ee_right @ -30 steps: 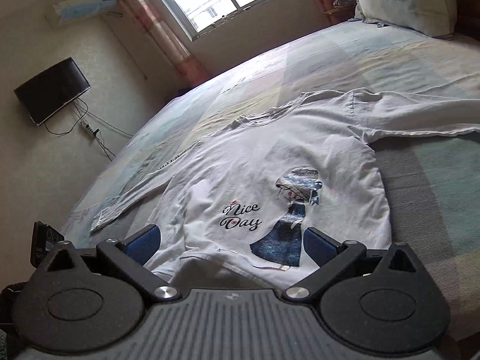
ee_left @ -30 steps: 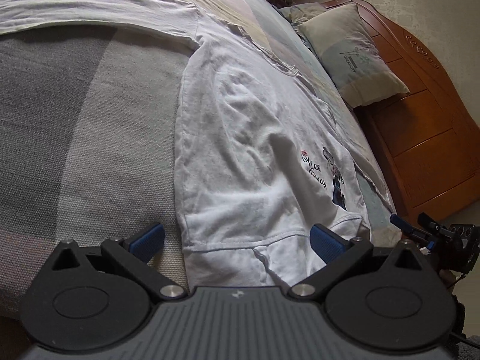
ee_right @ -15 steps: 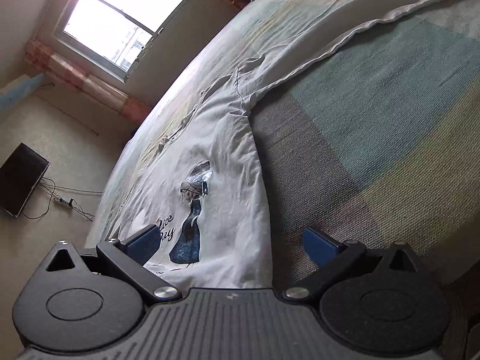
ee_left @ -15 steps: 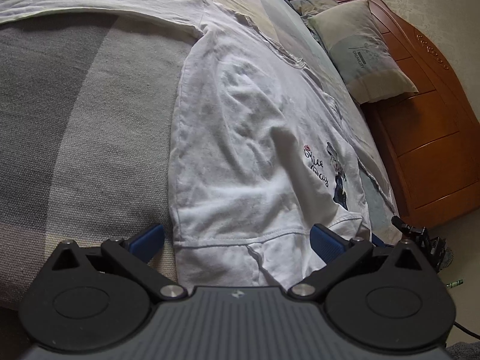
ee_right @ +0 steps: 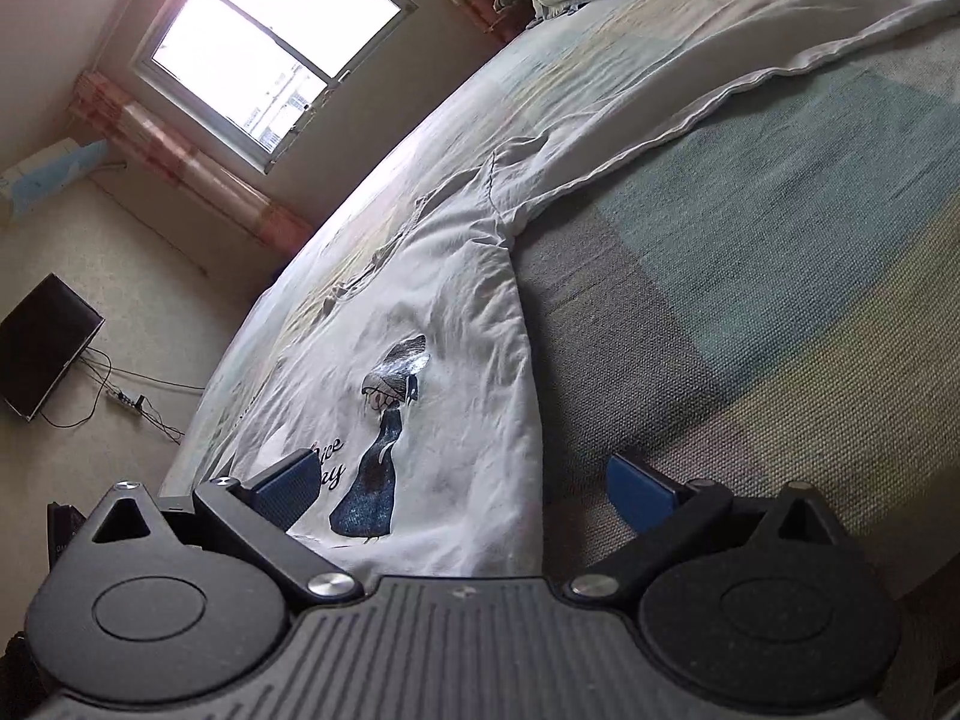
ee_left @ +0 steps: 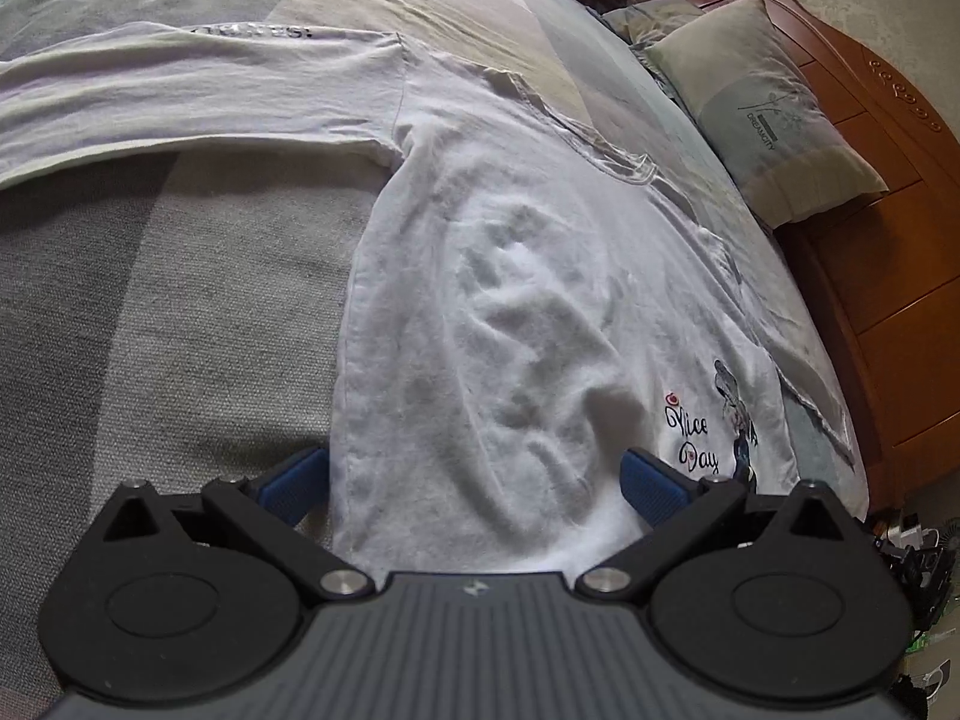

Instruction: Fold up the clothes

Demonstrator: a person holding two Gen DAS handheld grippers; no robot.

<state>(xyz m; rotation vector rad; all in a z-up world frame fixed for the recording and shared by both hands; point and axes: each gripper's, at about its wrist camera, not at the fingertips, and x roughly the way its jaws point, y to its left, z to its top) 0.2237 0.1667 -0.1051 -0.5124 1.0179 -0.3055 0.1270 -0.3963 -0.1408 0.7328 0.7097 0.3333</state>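
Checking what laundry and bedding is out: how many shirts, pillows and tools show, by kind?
White shirt: 1
Pillow: 1
Tools: 2, the left tool and the right tool, both open over the shirt's hem
Total: 4

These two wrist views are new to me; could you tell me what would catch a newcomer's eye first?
The white long-sleeved shirt lies spread face up on the patchwork bedspread, with its "Nice Day" print of a girl near the hem. Both the left gripper and the right gripper are open at opposite hem corners.
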